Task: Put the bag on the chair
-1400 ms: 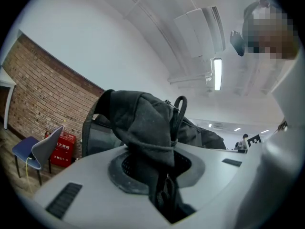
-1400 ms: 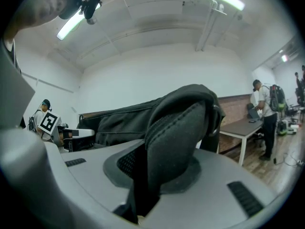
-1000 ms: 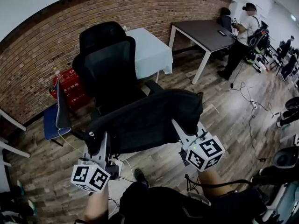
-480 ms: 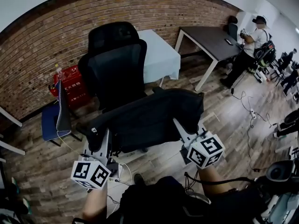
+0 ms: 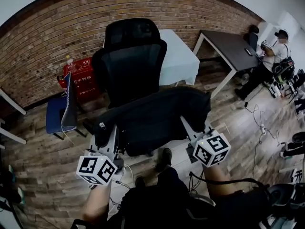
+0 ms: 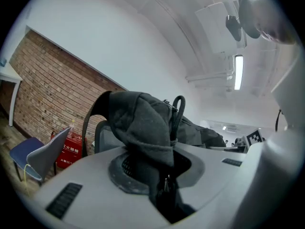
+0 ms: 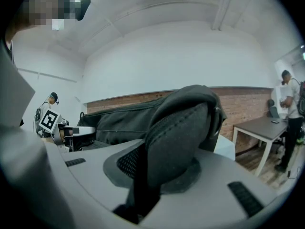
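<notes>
While clamped on opposite ends of black bag (image 5: 157,120) w/ left tool (image 5: 114,130) & right tool (image 5: 185,122), held mid-air just in front of office chair (image 5: 133,66), not yet on seat: may slip from thin fabric pinch, sag mid-span, or shove chair back if brought in low.

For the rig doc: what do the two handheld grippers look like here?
The pale grey plastic left gripper and right gripper match. Both have broad moulded jaws with dark grey textured pads and small black rectangular insets. Each carries a white cube with black square markers, left and right. No sleeves cover the forearms; the person's clothing is dark.
</notes>
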`<act>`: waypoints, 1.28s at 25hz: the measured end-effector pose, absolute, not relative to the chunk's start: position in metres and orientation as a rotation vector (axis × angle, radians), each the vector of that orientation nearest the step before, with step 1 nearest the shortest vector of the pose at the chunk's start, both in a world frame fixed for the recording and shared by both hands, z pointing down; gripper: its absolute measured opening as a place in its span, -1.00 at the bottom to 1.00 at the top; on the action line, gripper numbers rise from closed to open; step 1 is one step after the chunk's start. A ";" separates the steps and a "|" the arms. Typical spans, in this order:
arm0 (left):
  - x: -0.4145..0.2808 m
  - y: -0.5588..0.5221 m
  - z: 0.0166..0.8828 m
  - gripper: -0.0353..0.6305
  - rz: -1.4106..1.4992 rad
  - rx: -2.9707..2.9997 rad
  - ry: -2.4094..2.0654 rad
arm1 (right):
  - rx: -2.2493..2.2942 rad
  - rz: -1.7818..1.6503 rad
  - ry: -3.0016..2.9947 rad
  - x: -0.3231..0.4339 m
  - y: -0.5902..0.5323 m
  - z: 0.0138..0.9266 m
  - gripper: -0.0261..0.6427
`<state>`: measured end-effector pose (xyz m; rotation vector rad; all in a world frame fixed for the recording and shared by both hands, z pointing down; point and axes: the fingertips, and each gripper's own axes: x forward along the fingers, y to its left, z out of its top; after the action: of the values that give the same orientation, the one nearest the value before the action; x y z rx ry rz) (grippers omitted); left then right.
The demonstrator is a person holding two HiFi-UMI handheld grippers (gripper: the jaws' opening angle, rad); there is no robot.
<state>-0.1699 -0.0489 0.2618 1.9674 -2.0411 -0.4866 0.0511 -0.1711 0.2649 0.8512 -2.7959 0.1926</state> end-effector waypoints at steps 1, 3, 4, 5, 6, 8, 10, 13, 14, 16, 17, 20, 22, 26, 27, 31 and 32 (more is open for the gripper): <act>-0.173 -0.056 0.266 -0.62 -0.487 1.958 -2.051 | 0.839 0.191 -2.795 0.048 -0.180 0.268 -0.65; -0.178 -0.071 0.276 -0.62 -0.481 1.938 -2.072 | 0.811 0.197 -2.791 0.039 -0.199 0.278 -0.65; -0.181 -0.078 0.282 -0.62 -0.472 1.920 -2.083 | 0.793 0.200 -2.788 0.034 -0.209 0.283 -0.65; -0.185 -0.086 0.288 -0.62 -0.461 1.900 -2.095 | 0.771 0.203 -2.785 0.029 -0.220 0.290 -0.65; -0.188 -0.093 0.294 -0.63 -0.448 1.877 -2.106 | 0.748 0.207 -2.782 0.023 -0.231 0.297 -0.65; -0.195 -0.109 0.307 -0.63 -0.424 1.828 -2.126 | 0.702 0.222 -2.774 0.012 -0.253 0.310 -0.65; -0.201 -0.128 0.317 -0.63 -0.397 1.791 -2.145 | 0.660 0.243 -2.774 0.002 -0.277 0.324 -0.65; -0.206 -0.152 0.340 -0.63 -0.366 1.724 -2.163 | 0.595 0.275 -2.765 -0.008 -0.308 0.351 -0.65; -0.206 -0.158 0.349 -0.63 -0.358 1.696 -2.168 | 0.571 0.283 -2.757 -0.011 -0.317 0.361 -0.65; -0.209 -0.173 0.365 -0.63 -0.341 1.651 -2.176 | 0.526 0.294 -2.744 -0.018 -0.337 0.379 -0.65; -0.211 -0.180 0.373 -0.63 -0.329 1.634 -2.179 | 0.507 0.301 -2.738 -0.022 -0.346 0.388 -0.65; -0.217 -0.199 0.398 -0.63 -0.287 1.583 -2.178 | 0.454 0.332 -2.714 -0.033 -0.369 0.415 -0.65; -0.219 -0.210 0.414 -0.63 -0.262 1.551 -2.176 | 0.423 0.354 -2.696 -0.037 -0.381 0.433 -0.65; -0.223 -0.226 0.445 -0.63 -0.228 1.483 -2.171 | 0.380 0.404 -2.655 -0.045 -0.400 0.469 -0.65; -0.225 -0.229 0.453 -0.63 -0.222 1.464 -2.170 | 0.371 0.412 -2.645 -0.048 -0.404 0.478 -0.65; -0.231 -0.235 0.479 -0.63 -0.197 1.397 -2.178 | 0.325 0.426 -2.618 -0.060 -0.415 0.506 -0.65; -0.233 -0.236 0.484 -0.63 -0.192 1.382 -2.181 | 0.313 0.429 -2.614 -0.064 -0.417 0.511 -0.65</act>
<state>-0.2330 -0.2361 0.4840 1.3823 -2.1814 -0.1915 -0.0637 -0.4170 0.5110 0.3131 -2.6140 0.4287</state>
